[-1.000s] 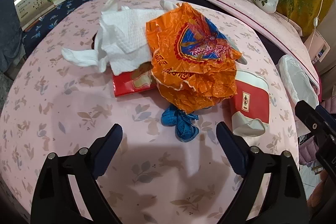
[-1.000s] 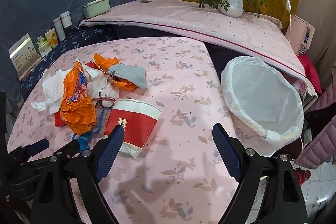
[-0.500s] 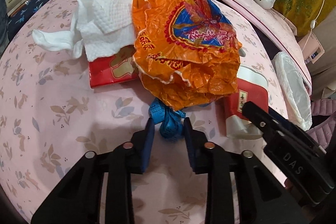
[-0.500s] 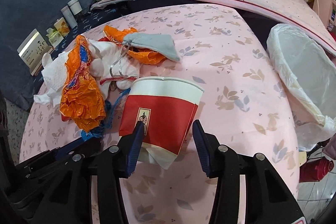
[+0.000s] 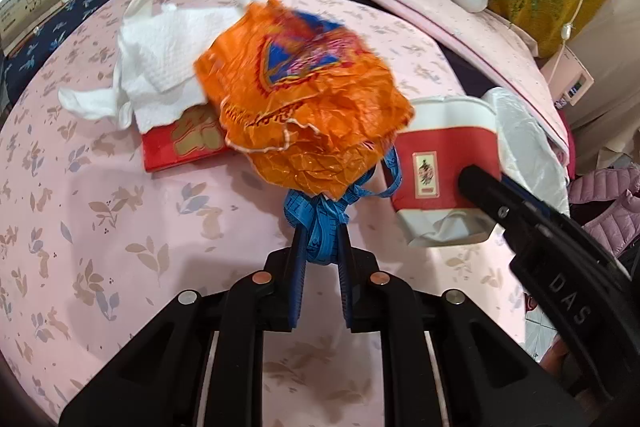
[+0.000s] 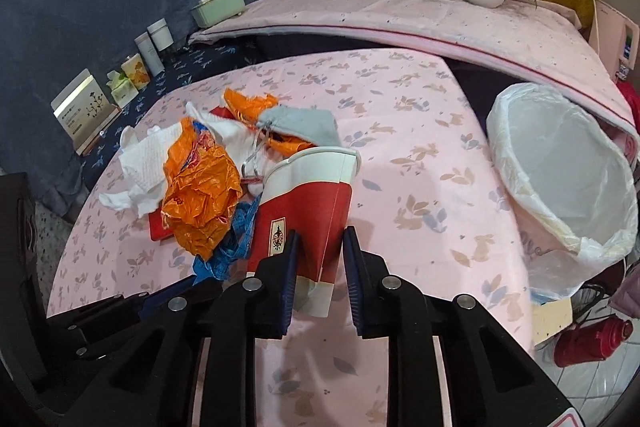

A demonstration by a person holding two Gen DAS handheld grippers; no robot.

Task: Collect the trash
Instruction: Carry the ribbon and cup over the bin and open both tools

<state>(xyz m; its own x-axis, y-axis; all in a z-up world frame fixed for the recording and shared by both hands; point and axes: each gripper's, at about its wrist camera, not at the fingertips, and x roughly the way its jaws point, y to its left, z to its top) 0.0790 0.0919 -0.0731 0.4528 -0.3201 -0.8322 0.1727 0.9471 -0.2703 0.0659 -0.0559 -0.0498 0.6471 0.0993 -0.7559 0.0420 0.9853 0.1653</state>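
My left gripper (image 5: 320,239) is closing its jaws on a bundle of blue tape (image 5: 316,211), and the pads pinch it. A crumpled orange plastic bag (image 5: 304,99) hangs over the tape's far end. My right gripper (image 6: 320,243) is closing on a red and white paper cup (image 6: 308,199), whose lower part is squashed between the pads. The cup (image 5: 440,155) also shows in the left wrist view, with one right finger (image 5: 480,183) against it. A bin with a white liner (image 6: 560,163) stands open at the table's right edge.
On the pink floral table (image 5: 100,207), white paper towel (image 5: 160,67) lies over a flat red packet (image 5: 180,143). A grey pouch (image 6: 300,123) and more orange wrapping sit behind the cup. Boxes and jars line the dark shelf at the back left.
Both grippers went from wide open to nearly shut. The left one took hold of the blue tape and the right one the paper cup, which now tilts up. The orange bag has shifted.
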